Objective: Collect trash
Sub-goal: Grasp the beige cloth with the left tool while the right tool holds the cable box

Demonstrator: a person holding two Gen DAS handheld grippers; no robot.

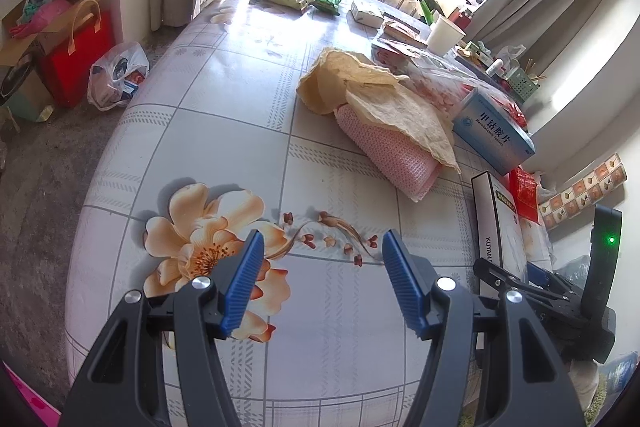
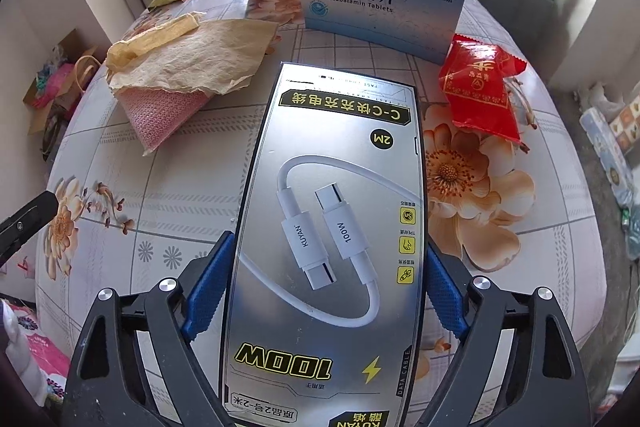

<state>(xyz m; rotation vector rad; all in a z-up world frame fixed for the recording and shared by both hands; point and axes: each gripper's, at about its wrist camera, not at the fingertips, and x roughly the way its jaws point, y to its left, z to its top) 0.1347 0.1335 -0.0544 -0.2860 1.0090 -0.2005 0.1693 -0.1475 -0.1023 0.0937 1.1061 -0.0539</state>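
A silver charging-cable box point(image 2: 332, 227) lies lengthwise between the blue pads of my right gripper point(image 2: 328, 243), and both pads touch its long sides, so the gripper is shut on it. The left wrist view shows that box point(image 1: 496, 227) standing on edge at the right, beside the right gripper point(image 1: 532, 283). My left gripper point(image 1: 323, 239) hangs open and empty over the flowered tablecloth point(image 1: 224, 131). Crumpled yellowish paper point(image 1: 372, 87) point(image 2: 192, 51) lies on a pink mesh sheet point(image 1: 392, 151). A red wrapper point(image 2: 480, 87) rests right of the box.
A blue medicine box point(image 1: 492, 135) point(image 2: 380, 7) stands behind the paper. Green snack packs point(image 1: 328, 1), a white cup point(image 1: 444, 35) and more packets crowd the far end. On the floor at left sit a plastic bag point(image 1: 116, 75) and a red carrier bag point(image 1: 80, 55).
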